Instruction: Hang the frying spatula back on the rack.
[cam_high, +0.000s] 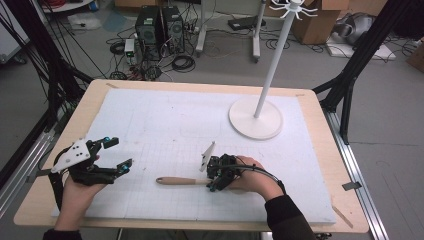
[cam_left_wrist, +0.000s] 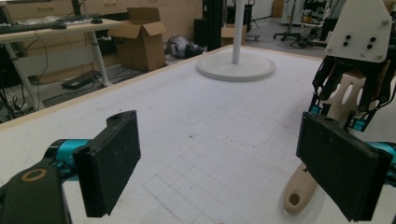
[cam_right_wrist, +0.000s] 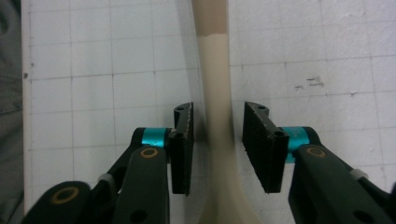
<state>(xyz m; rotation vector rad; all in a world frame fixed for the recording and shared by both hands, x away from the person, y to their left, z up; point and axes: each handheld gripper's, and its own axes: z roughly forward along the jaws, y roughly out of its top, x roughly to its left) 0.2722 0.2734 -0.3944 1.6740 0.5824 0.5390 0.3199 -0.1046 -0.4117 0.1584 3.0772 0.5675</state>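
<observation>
Spatula (cam_high: 182, 180) lying flat on the white mat (cam_high: 165, 120), nothing blocking it.
Right gripper (cam_right_wrist: 217, 140) straddles its neck, pads not quite touching; left gripper (cam_high: 114, 154) sits wide, empty; stand (cam_high: 256, 117) well behind the spatula.

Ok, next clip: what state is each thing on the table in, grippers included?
Spatula: lying flat on the mat, neck between the right gripper's jaws.
Right gripper: jaws astride the spatula, small gaps either side, not yet clamped.
Left gripper: jaws wide open, nothing between them.
Stand: upright on its round base.
</observation>
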